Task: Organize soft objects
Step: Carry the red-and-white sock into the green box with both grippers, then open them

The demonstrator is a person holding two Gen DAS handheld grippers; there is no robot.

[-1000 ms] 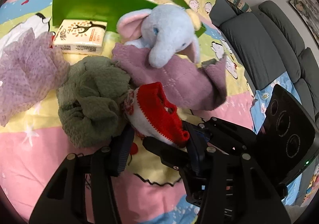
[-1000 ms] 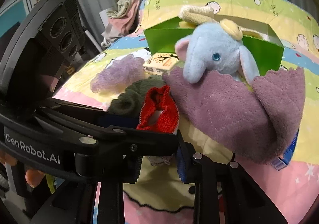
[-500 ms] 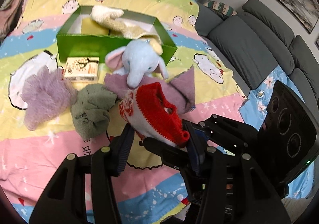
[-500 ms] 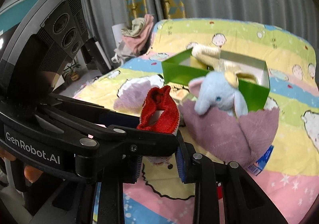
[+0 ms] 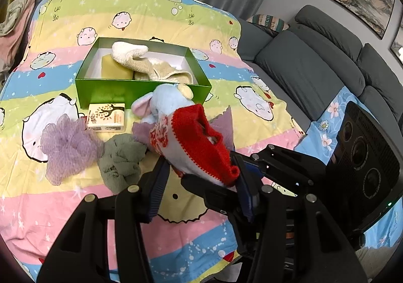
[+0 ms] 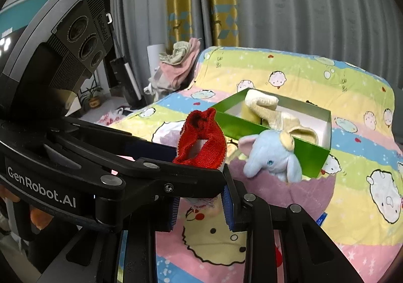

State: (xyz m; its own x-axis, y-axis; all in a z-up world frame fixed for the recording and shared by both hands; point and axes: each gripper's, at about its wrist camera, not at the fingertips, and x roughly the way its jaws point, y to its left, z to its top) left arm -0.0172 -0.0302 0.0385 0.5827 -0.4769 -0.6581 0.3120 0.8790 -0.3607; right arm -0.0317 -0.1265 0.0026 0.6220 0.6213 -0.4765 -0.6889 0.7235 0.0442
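Observation:
A red-and-white knitted sock (image 5: 199, 147) hangs above the bed with both grippers on it. My left gripper (image 5: 200, 172) is shut on its white lower part. My right gripper (image 6: 201, 198) is shut on the sock (image 6: 201, 139) from below, and its arm crosses under the sock in the left wrist view. Beyond stands the open green box (image 5: 141, 91) holding a cream towel (image 5: 131, 54) and a yellow sponge (image 5: 113, 69). A blue elephant plush (image 5: 166, 101) leans against the box front on a mauve towel (image 6: 289, 192).
On the striped cartoon bedspread (image 5: 50, 207) lie a green cloth (image 5: 121, 159), a purple mesh pouf (image 5: 65, 144) and a tissue pack (image 5: 107, 116). A grey sofa (image 5: 314, 69) borders the bed on the right. Clothes are piled (image 6: 178, 61) beyond the far corner.
Both grippers have risen together with the sock, away from the bedspread. The box, the elephant and the cloths now look smaller and lower in both views.

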